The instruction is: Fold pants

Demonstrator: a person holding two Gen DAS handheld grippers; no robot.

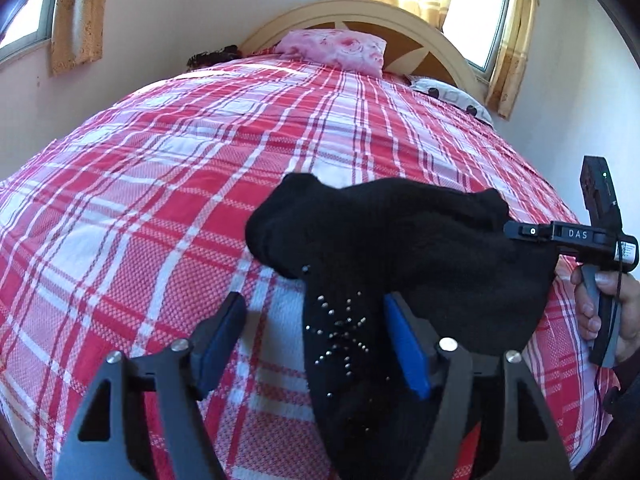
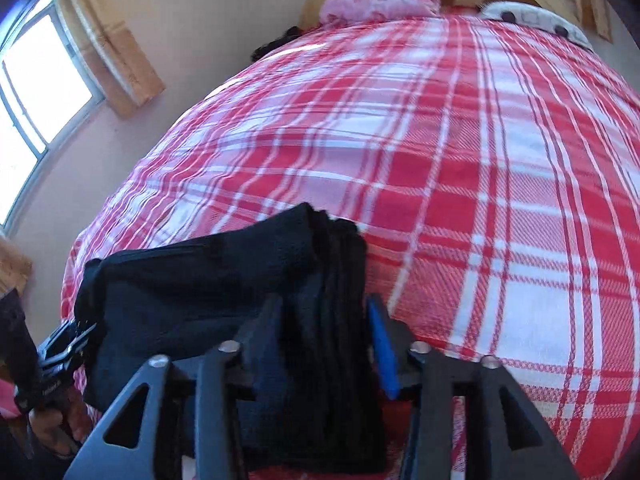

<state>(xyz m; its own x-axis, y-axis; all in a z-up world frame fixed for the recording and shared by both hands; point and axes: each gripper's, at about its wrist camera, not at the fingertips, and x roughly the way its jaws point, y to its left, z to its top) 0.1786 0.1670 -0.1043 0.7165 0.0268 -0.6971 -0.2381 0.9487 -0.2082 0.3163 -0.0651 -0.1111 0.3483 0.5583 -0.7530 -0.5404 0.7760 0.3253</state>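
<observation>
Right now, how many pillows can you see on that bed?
2. A pink floral pillow leans against the cream headboard near the middle; a white pillow with dark spots lies to its right. Others may be hidden beyond the plaid cover.

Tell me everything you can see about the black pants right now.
The black pants look like soft, thick knit fabric, bunched and partly folded at the near edge of the red plaid bedspread. One section carries small silvery studs in a starburst pattern. The left gripper stands open with the studded part between its fingers, touching the blue pad on one side. The right gripper straddles a stack of folded layers; whether it is clamped on them is unclear.
</observation>
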